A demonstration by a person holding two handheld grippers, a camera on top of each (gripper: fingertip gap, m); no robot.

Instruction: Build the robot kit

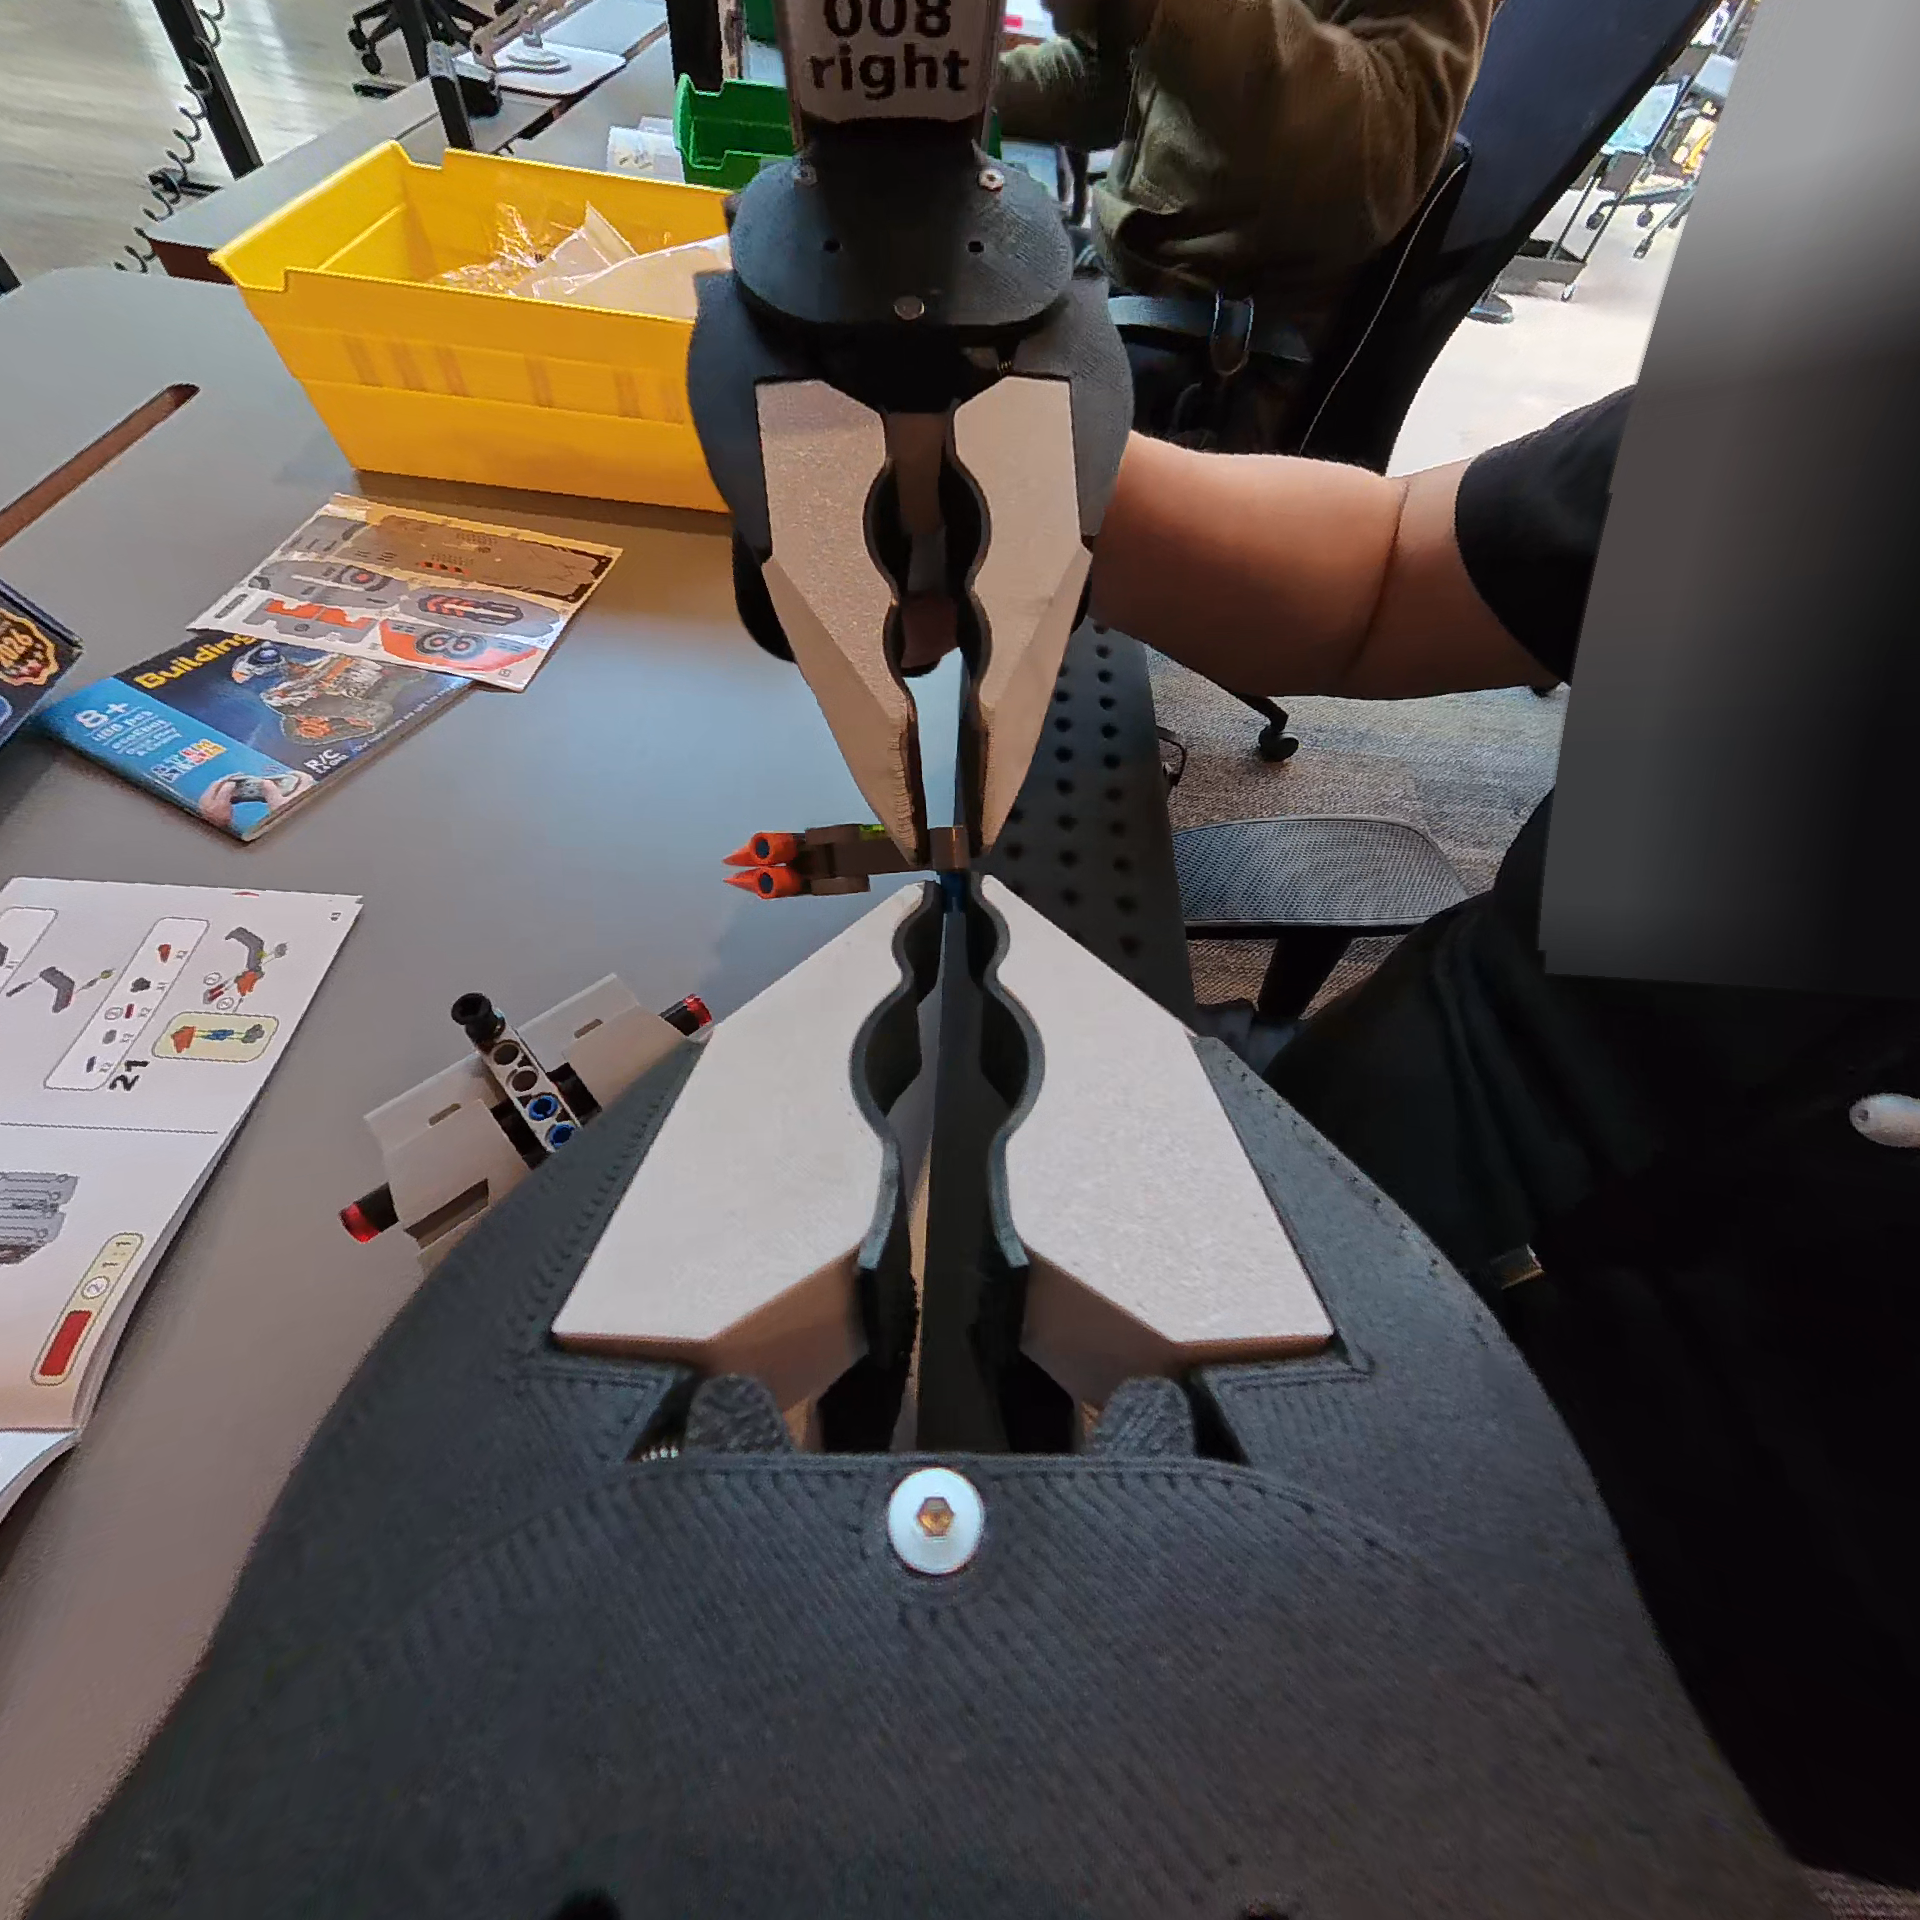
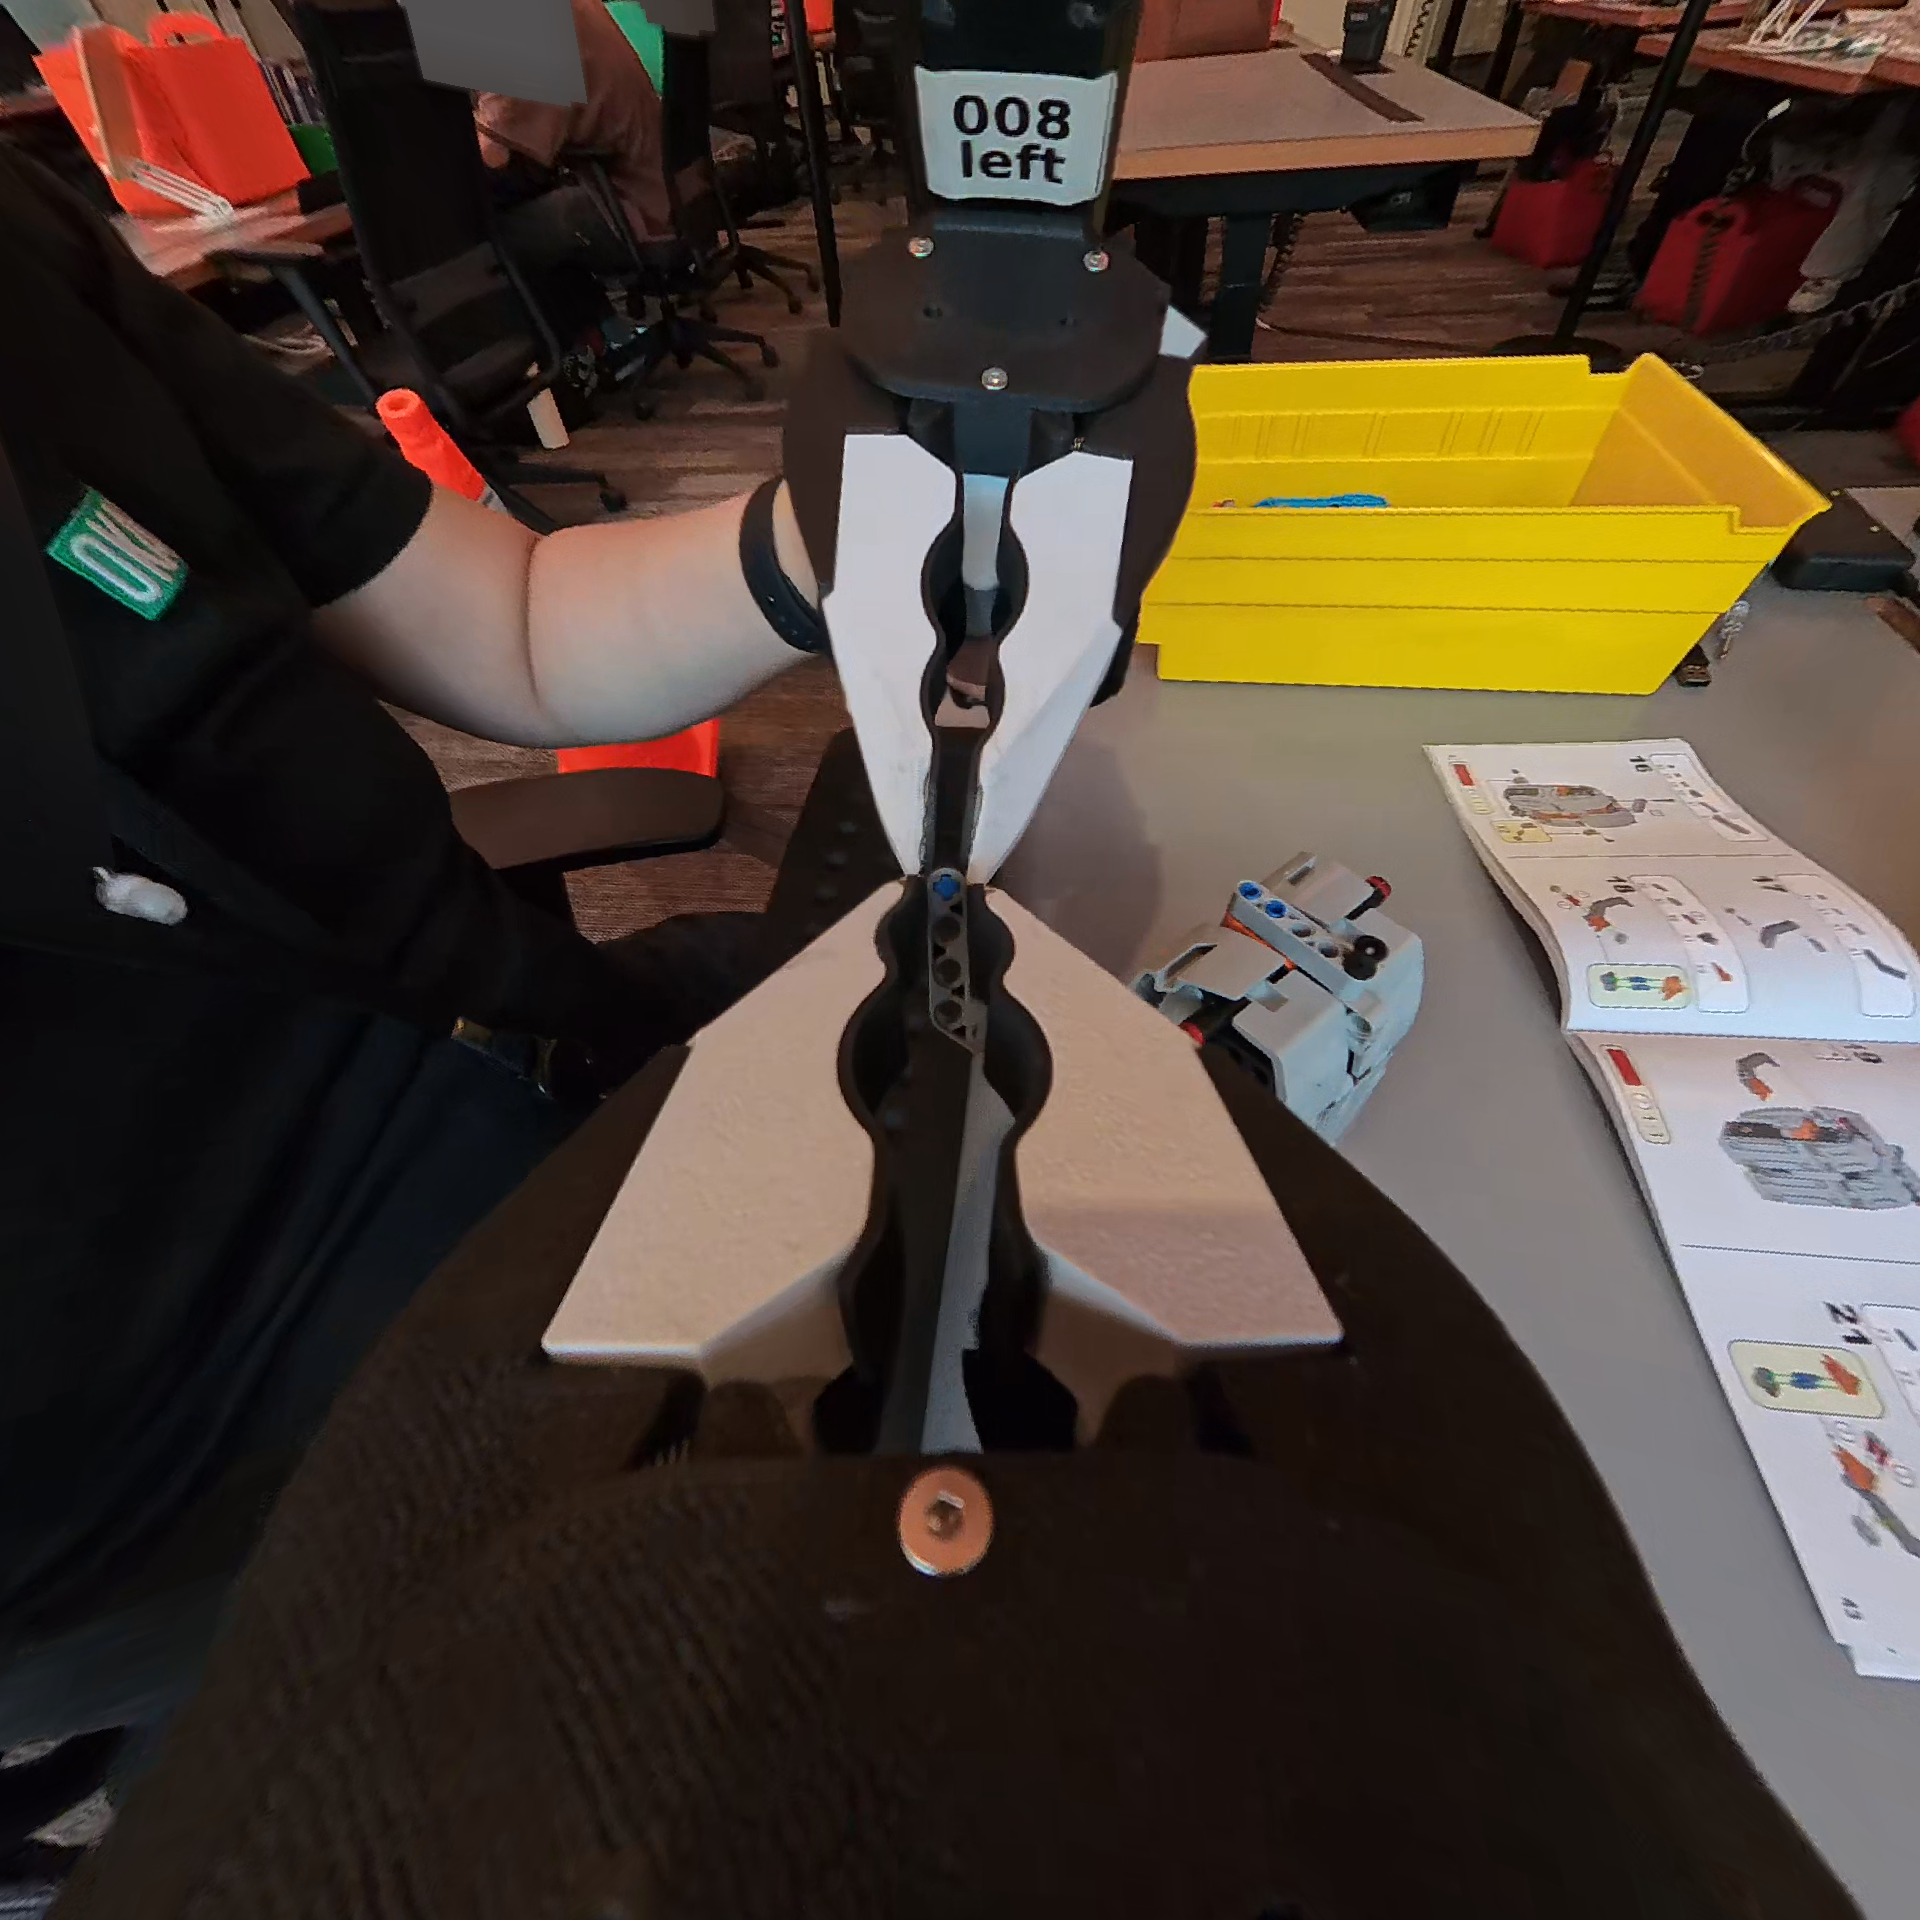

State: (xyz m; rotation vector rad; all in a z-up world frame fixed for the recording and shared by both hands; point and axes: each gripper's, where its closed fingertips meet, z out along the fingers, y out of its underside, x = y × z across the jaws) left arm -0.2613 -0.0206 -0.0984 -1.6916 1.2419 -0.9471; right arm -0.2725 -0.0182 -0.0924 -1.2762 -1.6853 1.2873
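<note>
Grey table (image 1: 623, 748) below: left gripper (image 1: 951, 904) and right gripper (image 2: 940, 883) meet tip to tip, each closed on the small brick piece (image 1: 821, 860), its orange cones (image 1: 764, 865) pointing sideways left. Labels unread.

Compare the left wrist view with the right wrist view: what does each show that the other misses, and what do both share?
Only the left wrist view: orange-tipped piece in the right gripper, blue booklet, sticker sheet. Only the right wrist view: grey holed beam between the right gripper's fingers, orange bag. Both: left gripper, yellow bin, grey brick model, open manual.
</note>
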